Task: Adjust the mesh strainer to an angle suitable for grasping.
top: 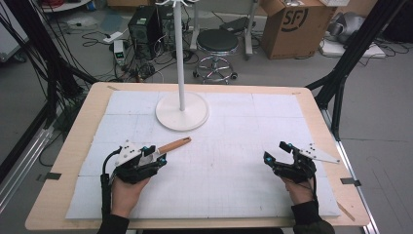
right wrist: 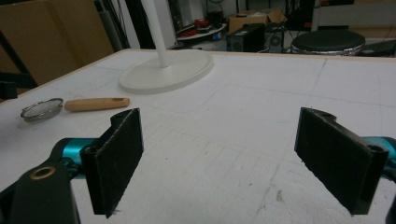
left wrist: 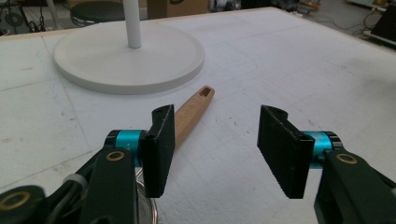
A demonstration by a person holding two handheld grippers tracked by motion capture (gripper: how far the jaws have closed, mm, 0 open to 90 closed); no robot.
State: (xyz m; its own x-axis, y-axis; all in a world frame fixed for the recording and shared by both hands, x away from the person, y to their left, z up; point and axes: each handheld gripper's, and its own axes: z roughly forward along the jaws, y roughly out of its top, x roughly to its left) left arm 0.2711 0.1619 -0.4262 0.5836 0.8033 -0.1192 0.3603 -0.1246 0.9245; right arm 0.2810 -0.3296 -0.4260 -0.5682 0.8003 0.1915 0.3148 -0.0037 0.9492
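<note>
A: Report the position of the left gripper [top: 155, 157].

B: In the high view it rests on the white mat [top: 234, 126] at the near left of the bench [top: 73, 146], held by the person's left hand [top: 124, 192]. Its jaws stand wide apart with nothing between them.

A: Locate the strainer [right wrist: 42, 109].

B: In the right gripper view it lies flat on the mat, with the round wire-mesh bowl at the left and the wooden handle [right wrist: 96, 103] pointing right. In the left gripper view the handle runs up past the inner face of the left-hand jaw toward the stand base [left wrist: 128, 58]; whether it touches that jaw cannot be told. The handle end with its slot lies near the base, apart from it. The rim of the mesh bowl shows below the gripper body at the bottom edge.

A: Report the right gripper [top: 278, 152].

B: It sits at the near right of the mat, held by the right hand [top: 298, 187], well apart from the strainer. Its jaws are spread wide, with bare mat between them.

A: Describe the stand [top: 179, 53].

B: A white pole rises upright from a round white base at the far middle of the mat.
</note>
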